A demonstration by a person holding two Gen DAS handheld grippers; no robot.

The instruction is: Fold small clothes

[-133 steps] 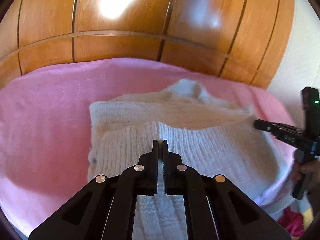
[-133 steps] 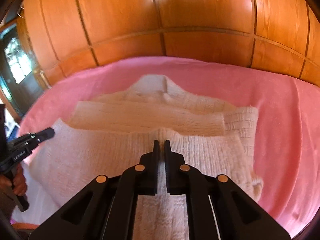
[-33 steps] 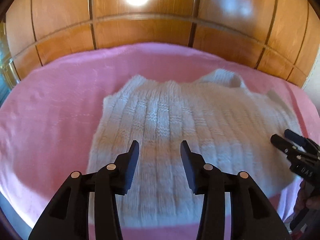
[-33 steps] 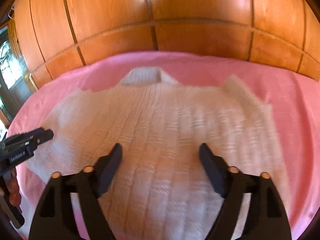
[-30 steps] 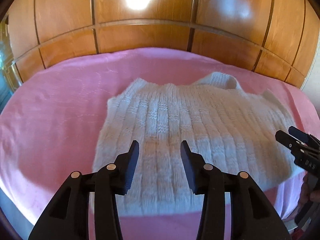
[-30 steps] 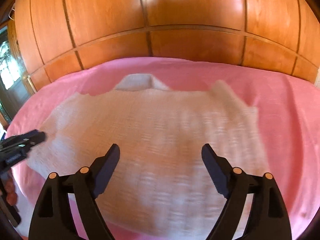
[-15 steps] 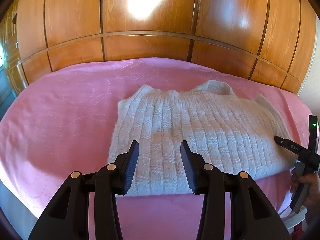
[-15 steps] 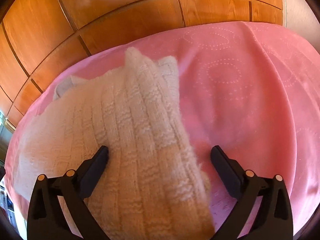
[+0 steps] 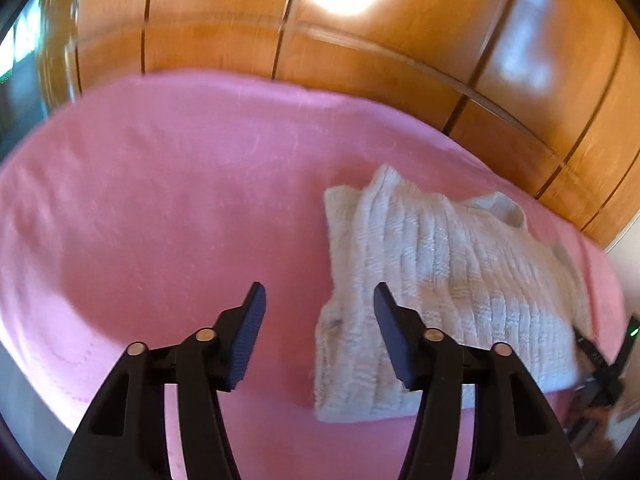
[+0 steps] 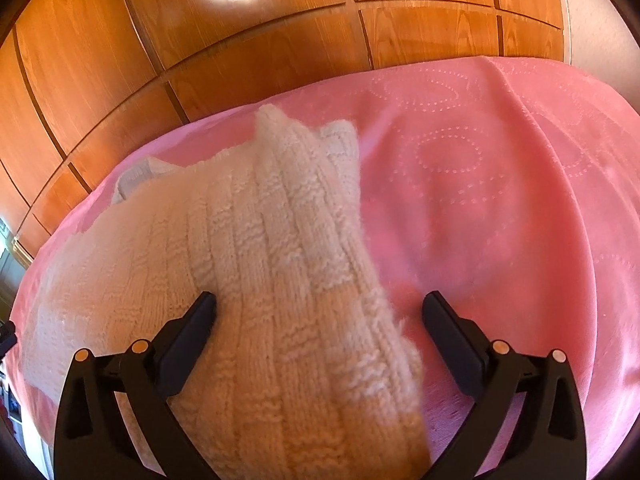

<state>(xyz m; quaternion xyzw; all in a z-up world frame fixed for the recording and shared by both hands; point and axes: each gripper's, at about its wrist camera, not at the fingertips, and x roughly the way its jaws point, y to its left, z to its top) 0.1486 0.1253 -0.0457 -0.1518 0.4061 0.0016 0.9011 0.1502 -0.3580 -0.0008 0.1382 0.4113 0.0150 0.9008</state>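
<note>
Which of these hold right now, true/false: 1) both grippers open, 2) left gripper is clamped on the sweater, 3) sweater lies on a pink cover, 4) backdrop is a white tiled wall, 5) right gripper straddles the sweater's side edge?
1) True. The left gripper and right gripper both have their jaws spread wide.
2) False. It holds nothing; its jaws span the left edge of the white knit sweater, over the pink cover.
3) True. The sweater lies on the pink cover.
4) False. Behind the bed are glossy wooden panels.
5) True. Knit fills the left of the gap between its jaws, pink cover the right.
</note>
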